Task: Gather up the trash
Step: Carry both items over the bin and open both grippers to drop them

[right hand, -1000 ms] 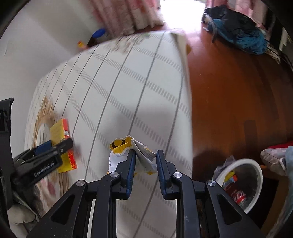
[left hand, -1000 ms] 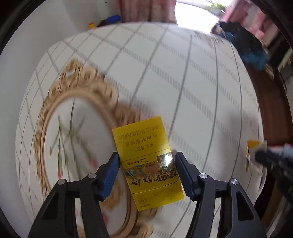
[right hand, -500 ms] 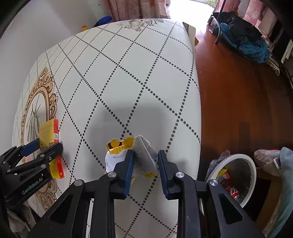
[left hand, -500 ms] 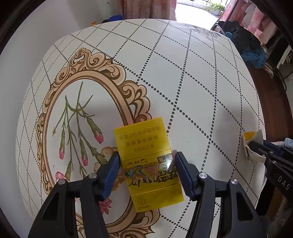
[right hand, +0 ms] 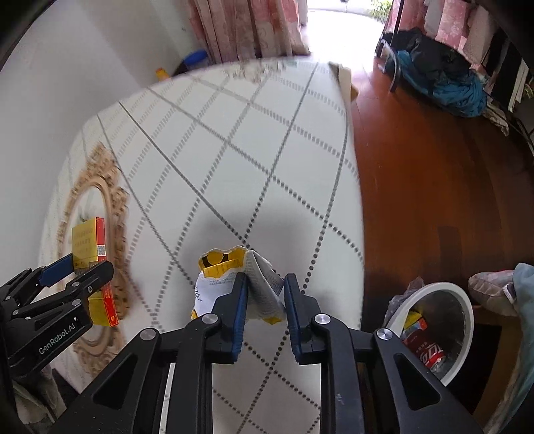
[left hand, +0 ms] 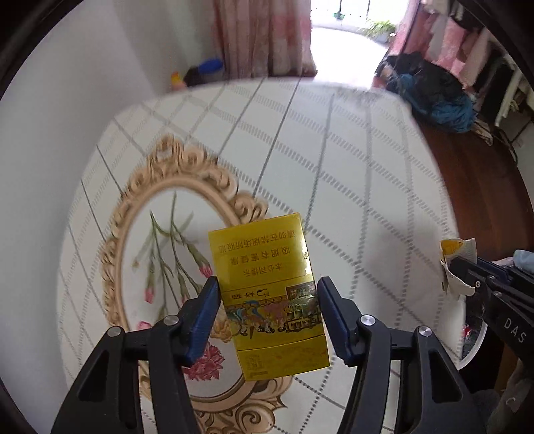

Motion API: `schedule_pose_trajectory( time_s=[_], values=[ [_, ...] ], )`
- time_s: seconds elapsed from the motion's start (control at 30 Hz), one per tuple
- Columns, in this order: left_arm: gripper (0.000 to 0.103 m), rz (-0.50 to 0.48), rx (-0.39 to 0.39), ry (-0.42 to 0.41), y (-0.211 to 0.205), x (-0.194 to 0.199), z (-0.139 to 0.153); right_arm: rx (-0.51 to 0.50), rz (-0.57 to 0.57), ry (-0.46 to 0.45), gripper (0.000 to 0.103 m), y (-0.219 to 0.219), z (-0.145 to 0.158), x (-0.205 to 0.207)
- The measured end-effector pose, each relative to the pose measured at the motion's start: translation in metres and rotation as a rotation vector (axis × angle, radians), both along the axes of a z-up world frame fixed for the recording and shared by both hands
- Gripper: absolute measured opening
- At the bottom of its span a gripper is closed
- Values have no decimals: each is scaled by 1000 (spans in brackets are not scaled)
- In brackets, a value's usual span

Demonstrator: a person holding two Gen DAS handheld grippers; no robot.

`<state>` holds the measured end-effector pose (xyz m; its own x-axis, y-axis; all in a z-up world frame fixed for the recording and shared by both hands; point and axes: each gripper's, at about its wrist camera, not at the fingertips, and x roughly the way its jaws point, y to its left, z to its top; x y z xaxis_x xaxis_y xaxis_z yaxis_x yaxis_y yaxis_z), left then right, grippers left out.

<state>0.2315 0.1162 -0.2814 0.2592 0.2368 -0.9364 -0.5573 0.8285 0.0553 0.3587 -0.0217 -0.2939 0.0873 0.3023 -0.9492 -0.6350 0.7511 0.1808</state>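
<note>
My left gripper (left hand: 268,297) is shut on a yellow cigarette pack (left hand: 267,283) and holds it above the table's floral medallion (left hand: 160,253). The pack also shows in the right wrist view (right hand: 90,247), held by the left gripper (right hand: 76,270). My right gripper (right hand: 265,287) is shut on a crumpled white and yellow wrapper (right hand: 233,280), held above the table near its right edge. The wrapper also shows in the left wrist view (left hand: 455,263). A white trash bin (right hand: 434,323) stands on the floor to the right, with a red can and a yellow box inside.
The white table (right hand: 250,150) has a dotted diamond pattern. A brown wooden floor (right hand: 434,183) lies to the right. A pile of dark and blue clothes (right hand: 440,73) sits at the far right. Pink curtains (right hand: 247,26) hang at the back.
Both grippers have lifted higher above the table with their items still held. The views are blurred by motion.
</note>
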Motion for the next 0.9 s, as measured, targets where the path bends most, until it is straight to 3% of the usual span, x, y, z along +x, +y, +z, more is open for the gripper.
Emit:
schedule_pose_trajectory(
  time_s=[0.27, 0.5, 0.7, 0.9],
  values=[
    [56, -132, 28, -158, -66, 18, 83, 132, -72, -111, 23, -62, 81, 5],
    [56, -299, -28, -256, -153, 55, 121, 181, -220, -201, 23, -177, 134, 17],
    [56, -447, -121, -228, -232, 101, 95, 123, -361, -194, 23, -274, 122, 26],
    [56, -572, -271, -94, -296, 150, 18, 25, -491, -89, 23, -345, 54, 44]
  ],
)
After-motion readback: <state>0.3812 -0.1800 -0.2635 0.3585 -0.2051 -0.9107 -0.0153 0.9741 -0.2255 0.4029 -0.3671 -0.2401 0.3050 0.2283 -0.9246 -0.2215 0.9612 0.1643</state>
